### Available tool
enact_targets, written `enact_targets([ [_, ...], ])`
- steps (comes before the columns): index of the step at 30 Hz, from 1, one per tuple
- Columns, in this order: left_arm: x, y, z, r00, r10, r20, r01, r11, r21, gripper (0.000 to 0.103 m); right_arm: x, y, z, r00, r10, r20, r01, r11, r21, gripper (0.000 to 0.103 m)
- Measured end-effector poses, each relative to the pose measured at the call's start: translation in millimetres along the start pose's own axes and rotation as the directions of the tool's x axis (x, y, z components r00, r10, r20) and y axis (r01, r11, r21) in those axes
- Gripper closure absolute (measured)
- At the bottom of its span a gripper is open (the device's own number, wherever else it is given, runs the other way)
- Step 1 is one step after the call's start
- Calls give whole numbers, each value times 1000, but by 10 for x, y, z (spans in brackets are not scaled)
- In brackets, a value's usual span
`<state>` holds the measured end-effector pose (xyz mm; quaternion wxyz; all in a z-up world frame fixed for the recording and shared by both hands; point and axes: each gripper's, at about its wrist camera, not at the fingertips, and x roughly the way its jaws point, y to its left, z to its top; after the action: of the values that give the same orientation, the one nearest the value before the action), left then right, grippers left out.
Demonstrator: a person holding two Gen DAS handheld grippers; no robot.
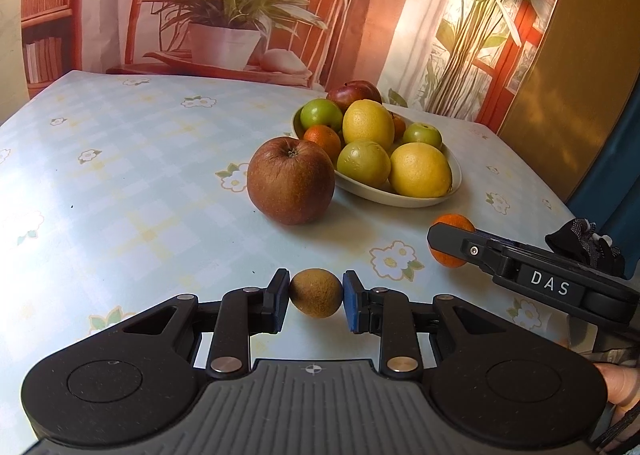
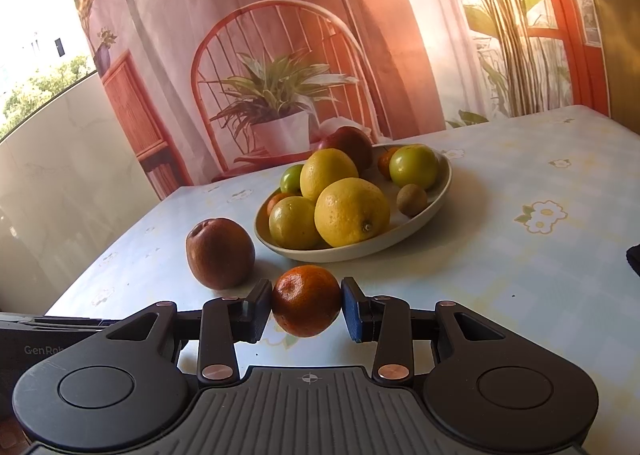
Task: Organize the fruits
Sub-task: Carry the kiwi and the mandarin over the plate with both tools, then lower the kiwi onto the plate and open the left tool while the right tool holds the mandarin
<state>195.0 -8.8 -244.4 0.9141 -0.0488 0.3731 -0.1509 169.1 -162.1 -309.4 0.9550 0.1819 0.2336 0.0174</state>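
My left gripper [image 1: 316, 301] is shut on a small brown kiwi [image 1: 316, 293], held just above the flowered tablecloth. My right gripper [image 2: 306, 305] is shut on a small orange mandarin [image 2: 306, 301]; the left wrist view shows that mandarin [image 1: 450, 221] at the right, partly behind the right gripper's finger [image 1: 464, 245]. A cream oval bowl [image 1: 400, 199] holds lemons, green fruits, mandarins and a red apple. A second kiwi [image 2: 412, 199] lies in the bowl [image 2: 360, 251]. A large brownish-red apple [image 1: 291, 181] stands on the cloth just left of the bowl, also seen as the apple [image 2: 220, 253].
The table's left part [image 1: 100, 183] carries only the cloth. A printed backdrop with a chair and plant [image 1: 228, 15] hangs behind the table. A gloved hand [image 1: 584, 245] is at the right edge. A dark object [image 2: 634, 259] pokes in at the right.
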Motion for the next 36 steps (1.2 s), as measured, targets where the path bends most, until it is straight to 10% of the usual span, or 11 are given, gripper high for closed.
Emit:
enact_targets([
  [18,-371,-233,1120,968,-120,220,93,987,129,73,-103,-31,1065,996,-33,85,45,988,-146,68],
  [36,765,-71,1395,995,-93,37,87,988,129,73,790,-405,1447,987,-137,-81,119,974,-193,68],
])
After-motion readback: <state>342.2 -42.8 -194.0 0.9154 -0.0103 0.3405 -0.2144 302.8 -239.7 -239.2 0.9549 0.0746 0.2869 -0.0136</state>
